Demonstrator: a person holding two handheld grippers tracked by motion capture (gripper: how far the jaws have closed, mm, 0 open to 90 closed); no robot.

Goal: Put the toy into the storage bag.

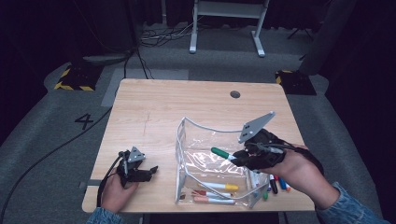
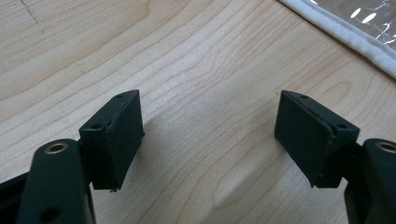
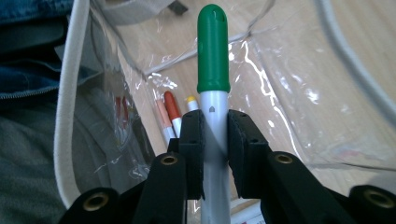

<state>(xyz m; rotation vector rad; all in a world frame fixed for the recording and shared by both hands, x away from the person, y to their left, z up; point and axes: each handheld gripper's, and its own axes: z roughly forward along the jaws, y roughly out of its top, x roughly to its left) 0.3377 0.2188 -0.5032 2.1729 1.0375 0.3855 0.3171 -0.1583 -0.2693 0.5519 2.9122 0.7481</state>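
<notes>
Your right gripper (image 3: 215, 140) clamps the green-capped marker (image 3: 214, 70) over the clear pouch (image 1: 187, 140), cap toward nine o'clock. Your left gripper (image 2: 208, 135) rests wide open and empty on the table (image 1: 154, 107). With nothing steadying it, the floppy rim could catch the cap and tip the pouch.

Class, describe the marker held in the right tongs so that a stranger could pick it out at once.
Start at the clear pouch standing open on the wooden table. Over its opening, the right tongs clamp a green-capped marker. Unlike the markers lying on the table, it is held up with a green cap.
</notes>
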